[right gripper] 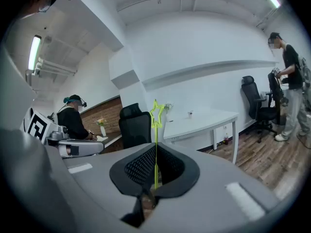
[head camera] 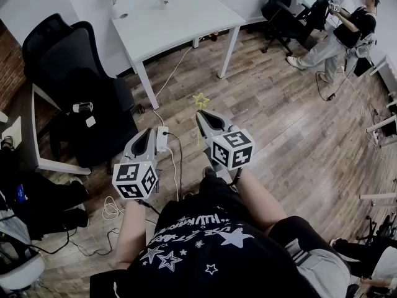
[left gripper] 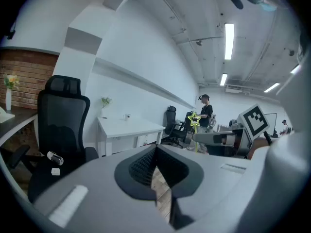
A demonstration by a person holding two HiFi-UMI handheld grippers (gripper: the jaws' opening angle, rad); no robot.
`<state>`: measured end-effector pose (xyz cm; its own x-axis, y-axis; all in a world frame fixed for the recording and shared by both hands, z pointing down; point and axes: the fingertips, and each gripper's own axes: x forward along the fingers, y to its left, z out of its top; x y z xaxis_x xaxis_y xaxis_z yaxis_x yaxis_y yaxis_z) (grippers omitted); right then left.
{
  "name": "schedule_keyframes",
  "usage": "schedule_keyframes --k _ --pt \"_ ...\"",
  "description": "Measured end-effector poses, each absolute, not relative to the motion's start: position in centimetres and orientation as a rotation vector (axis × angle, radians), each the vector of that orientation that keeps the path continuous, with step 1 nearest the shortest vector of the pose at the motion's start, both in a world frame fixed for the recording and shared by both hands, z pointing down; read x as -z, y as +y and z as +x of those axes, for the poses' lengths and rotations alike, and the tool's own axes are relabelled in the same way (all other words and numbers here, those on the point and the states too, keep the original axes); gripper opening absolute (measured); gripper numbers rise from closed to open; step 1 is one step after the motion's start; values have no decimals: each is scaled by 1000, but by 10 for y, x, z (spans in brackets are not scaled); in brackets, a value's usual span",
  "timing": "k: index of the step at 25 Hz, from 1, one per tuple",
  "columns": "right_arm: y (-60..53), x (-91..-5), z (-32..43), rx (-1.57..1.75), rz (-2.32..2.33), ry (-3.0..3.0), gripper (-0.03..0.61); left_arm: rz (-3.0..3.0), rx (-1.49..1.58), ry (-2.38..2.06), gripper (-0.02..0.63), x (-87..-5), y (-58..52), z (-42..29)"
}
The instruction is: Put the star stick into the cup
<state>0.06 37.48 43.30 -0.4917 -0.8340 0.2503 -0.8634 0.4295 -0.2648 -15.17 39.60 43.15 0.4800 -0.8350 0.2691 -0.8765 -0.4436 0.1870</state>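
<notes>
My right gripper [head camera: 202,115] is shut on the thin yellow-green star stick [head camera: 200,100], which stands upright from between its jaws with the star on top [right gripper: 157,114]. The left gripper view shows the star stick [left gripper: 194,120] above the right gripper [left gripper: 221,139]. My left gripper [head camera: 148,133] hangs beside it, a little lower and to the left, shut with nothing in it [left gripper: 156,149]. The small cup [head camera: 164,0] stands at the far side of the white table [head camera: 186,20], well away from both grippers. It is tiny in the gripper views [right gripper: 190,113] [left gripper: 127,116].
A vase with flowers [head camera: 117,5] stands on the table's left end. A black office chair [head camera: 80,85] is at the left. A power strip and cables [head camera: 163,138] lie on the wood floor. A person [head camera: 347,30] works by another chair [head camera: 279,5] at the back right.
</notes>
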Motion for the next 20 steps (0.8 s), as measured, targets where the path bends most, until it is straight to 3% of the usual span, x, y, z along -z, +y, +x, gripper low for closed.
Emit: schedule_keyframes --k 20 --pt "365 -433 12 -531 1585 -2566 21 2449 -231 -1431 3 -439 377 -155"
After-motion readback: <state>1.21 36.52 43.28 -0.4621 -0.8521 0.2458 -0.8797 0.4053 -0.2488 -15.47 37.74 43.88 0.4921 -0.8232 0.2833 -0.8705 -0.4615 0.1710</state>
